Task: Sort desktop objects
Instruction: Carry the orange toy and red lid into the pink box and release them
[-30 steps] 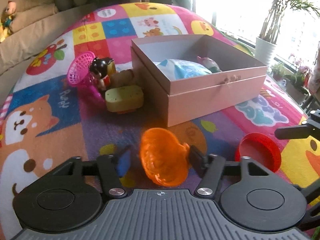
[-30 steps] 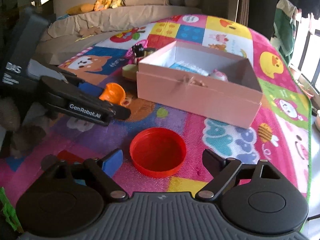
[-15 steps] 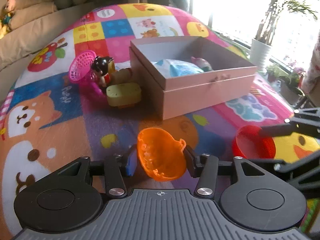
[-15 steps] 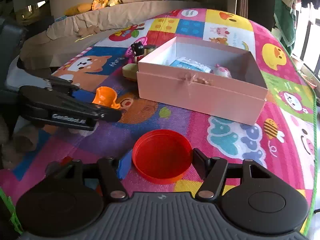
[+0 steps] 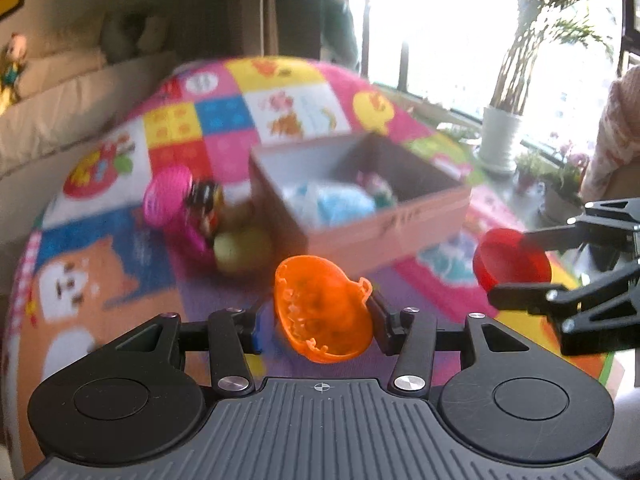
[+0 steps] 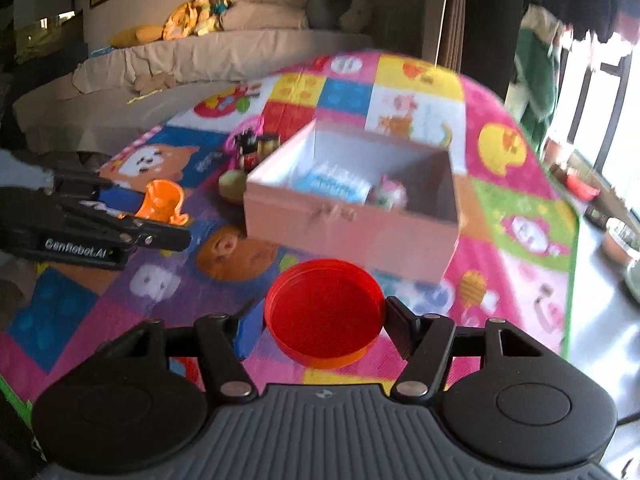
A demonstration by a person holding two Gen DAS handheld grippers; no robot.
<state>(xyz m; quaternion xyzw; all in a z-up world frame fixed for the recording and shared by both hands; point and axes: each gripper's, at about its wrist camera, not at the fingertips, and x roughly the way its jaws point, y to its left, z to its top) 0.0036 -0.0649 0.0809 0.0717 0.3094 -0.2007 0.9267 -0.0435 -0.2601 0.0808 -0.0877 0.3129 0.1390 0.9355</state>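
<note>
My left gripper (image 5: 316, 320) is shut on an orange plastic shell-shaped cup (image 5: 322, 314), held up off the colourful play mat (image 5: 132, 264). My right gripper (image 6: 320, 320) is shut on a round red lid (image 6: 324, 312), also lifted above the mat. Each gripper shows in the other's view: the right one with the red lid (image 5: 510, 262) at the right edge, the left one with the orange cup (image 6: 162, 202) at the left. An open pink box (image 6: 352, 220) stands ahead of both, holding a blue packet (image 6: 332, 188) and a small pink toy (image 6: 390, 196).
Left of the box lie a magenta basket (image 5: 168, 196), a small dark-haired doll (image 5: 206, 204) and a yellow-green toy (image 5: 240, 248). A beige sofa (image 6: 200, 68) with plush toys runs behind the mat. Potted plants (image 5: 500, 140) stand by the window at the right.
Both grippers closed on their objects and rose off the mat: the right one closed around the red lid, the left one tightened on the orange cup. The box now looks farther and lower.
</note>
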